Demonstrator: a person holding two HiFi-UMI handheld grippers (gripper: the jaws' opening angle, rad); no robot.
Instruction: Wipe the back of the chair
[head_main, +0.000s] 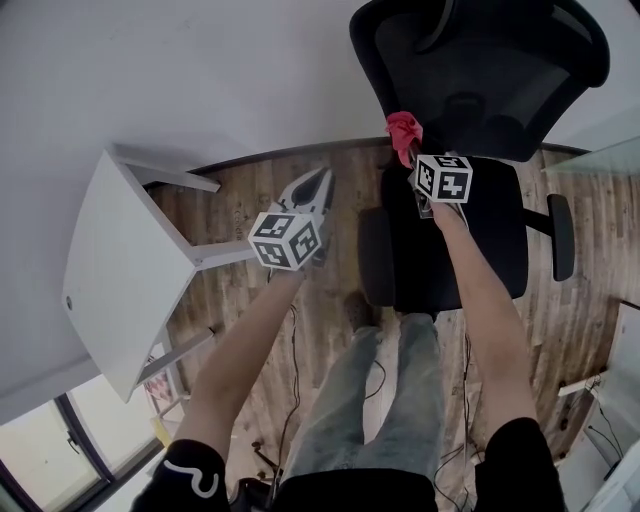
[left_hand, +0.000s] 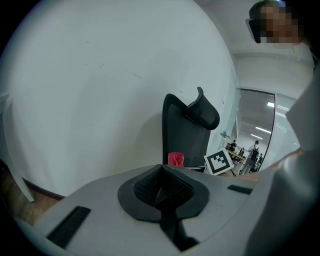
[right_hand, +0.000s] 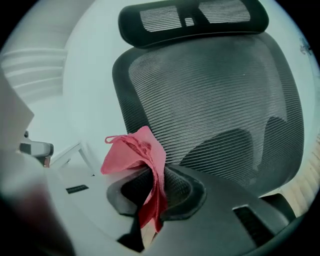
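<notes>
The right gripper (head_main: 409, 152), jaws clamped on a crumpled red cloth (head_main: 404, 127), hangs near the lower edge of the black mesh chair back (head_main: 480, 60); whether the cloth touches it cannot be told. A good wipe would likely press the cloth flat against the mesh and sweep evenly up toward the black headrest (right_hand: 192, 17). The left gripper (head_main: 313, 190), jaws together and empty, hovers between the chair and a white desk (head_main: 120, 270). The black chair seat (head_main: 470, 250) and armrest (head_main: 562, 235) crowd the approach.
</notes>
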